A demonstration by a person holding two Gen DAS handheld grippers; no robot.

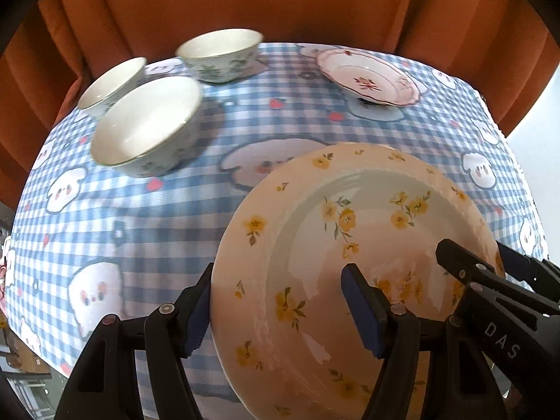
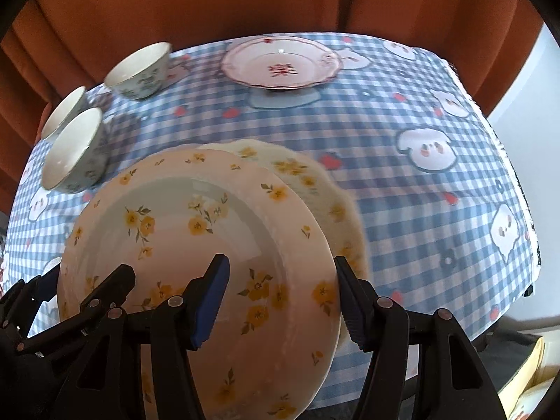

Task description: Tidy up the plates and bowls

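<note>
1. Yellow-flower plate (image 1: 350,245), large and cream, is carried above the worktop (image 1: 140,227), raised over the blue checked cloth.
2. Left gripper (image 1: 280,311) clamps the plate's left rim; one pad sits outside the rim, the other inside the well.
3. Right gripper (image 2: 280,301) clamps the right rim in the same way.
4. Second yellow-flower plate (image 2: 315,182) lies on the cloth, partly hidden under the carried one.
5. Three white bowls (image 1: 147,126) stand far left; red-pattern plate (image 1: 367,77) sits at the far edge.
</note>
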